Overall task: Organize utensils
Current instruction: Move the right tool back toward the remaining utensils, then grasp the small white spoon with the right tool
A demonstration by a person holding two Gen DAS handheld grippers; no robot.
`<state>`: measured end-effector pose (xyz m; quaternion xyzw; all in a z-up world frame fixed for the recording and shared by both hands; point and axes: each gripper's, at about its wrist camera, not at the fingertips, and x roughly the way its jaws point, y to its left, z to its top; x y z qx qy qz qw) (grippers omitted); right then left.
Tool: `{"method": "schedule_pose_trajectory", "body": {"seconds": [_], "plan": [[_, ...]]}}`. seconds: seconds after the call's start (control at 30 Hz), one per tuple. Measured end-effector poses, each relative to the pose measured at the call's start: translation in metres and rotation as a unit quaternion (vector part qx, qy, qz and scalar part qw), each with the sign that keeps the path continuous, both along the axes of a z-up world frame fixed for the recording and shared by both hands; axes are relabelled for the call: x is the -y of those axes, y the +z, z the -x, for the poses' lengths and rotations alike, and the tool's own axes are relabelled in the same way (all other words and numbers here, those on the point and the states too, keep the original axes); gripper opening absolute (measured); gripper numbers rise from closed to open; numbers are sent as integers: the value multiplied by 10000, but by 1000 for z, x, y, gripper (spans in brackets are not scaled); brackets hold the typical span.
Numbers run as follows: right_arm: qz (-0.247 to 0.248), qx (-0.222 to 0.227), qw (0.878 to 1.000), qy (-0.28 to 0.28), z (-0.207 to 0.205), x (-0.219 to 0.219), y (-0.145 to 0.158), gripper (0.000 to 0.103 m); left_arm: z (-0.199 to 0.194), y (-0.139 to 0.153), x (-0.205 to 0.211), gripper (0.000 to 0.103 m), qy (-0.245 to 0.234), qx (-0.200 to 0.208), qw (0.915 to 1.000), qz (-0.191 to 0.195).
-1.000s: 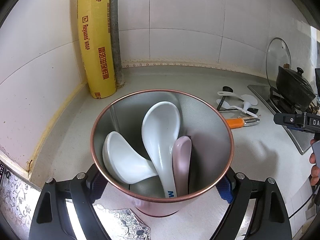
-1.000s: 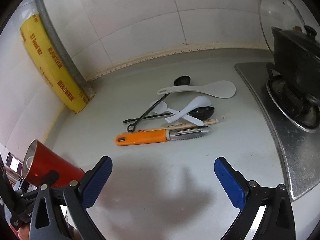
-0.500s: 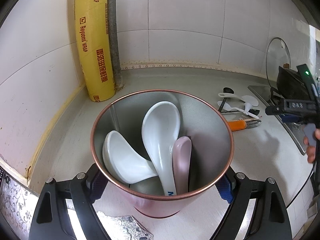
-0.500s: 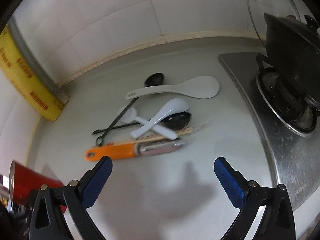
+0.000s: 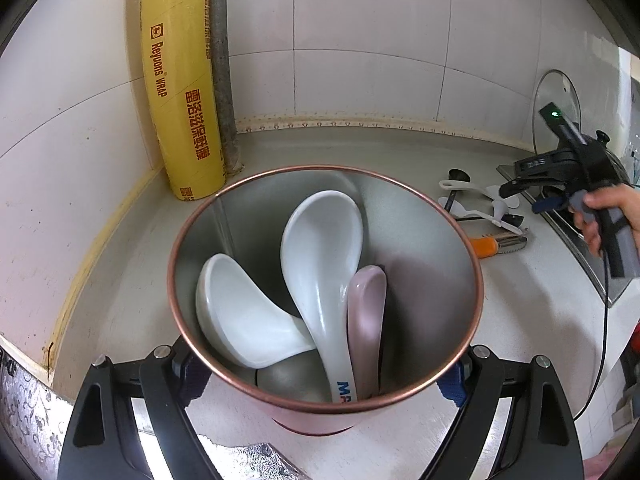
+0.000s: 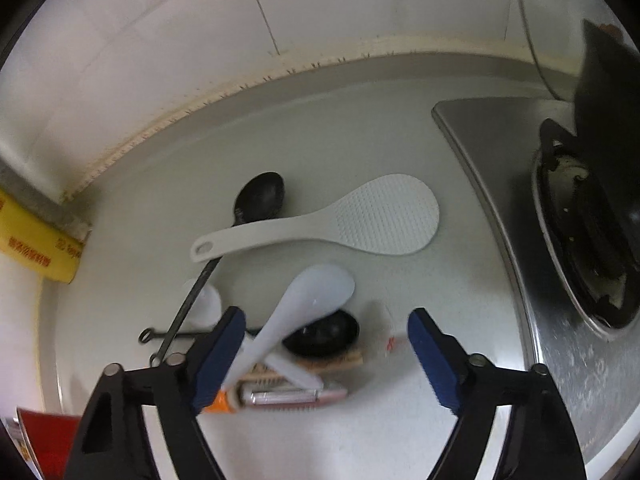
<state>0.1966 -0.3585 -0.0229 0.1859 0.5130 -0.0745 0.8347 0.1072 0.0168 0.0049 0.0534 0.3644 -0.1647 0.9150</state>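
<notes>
Right jaws closing over the utensil pile; left jaws gripping the cup.

The right gripper (image 6: 326, 344) is narrowing around the white ceramic soup spoon (image 6: 298, 316), whose handle is crossing other utensils between the pads, so neighbours may get pinched or scattered; the left gripper (image 5: 320, 376) is clamping the copper-rimmed steel cup (image 5: 420, 240) already holding spoons.

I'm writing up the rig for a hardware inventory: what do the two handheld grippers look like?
Both grippers have black plastic finger arms with triangular cut-outs and silver pivot screws, tipped with ribbed blue pads. The left gripper matches the right gripper. From the left view, the right gripper's black body carries white lettering, a green indicator light, a grey handle and a thin black cable. No sleeve is visible.
</notes>
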Motion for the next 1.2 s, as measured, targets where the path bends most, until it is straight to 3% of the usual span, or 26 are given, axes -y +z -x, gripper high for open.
{"method": "schedule_pose_trajectory", "body": {"seconds": [0.47, 0.6, 0.87, 1.07, 1.2], "plan": [[124, -651, 9978, 97, -46, -9, -27, 68, -4, 0, 1, 90, -57, 26, 10000, -2], [206, -643, 9977, 108, -50, -14, -26, 53, -5, 0, 1, 90, -54, 24, 10000, 1], [-120, -267, 9996, -9, -38, -14, -14, 41, -5, 0, 1, 90, -52, 24, 10000, -2], [-18, 149, 9999, 84, -17, -24, 6, 33, -5, -1, 1, 90, -22, 7, 10000, 1], [25, 201, 9996, 186, -5, -23, 6, 27, -5, -1, 0, 90, -6, 6, 10000, 10]]}}
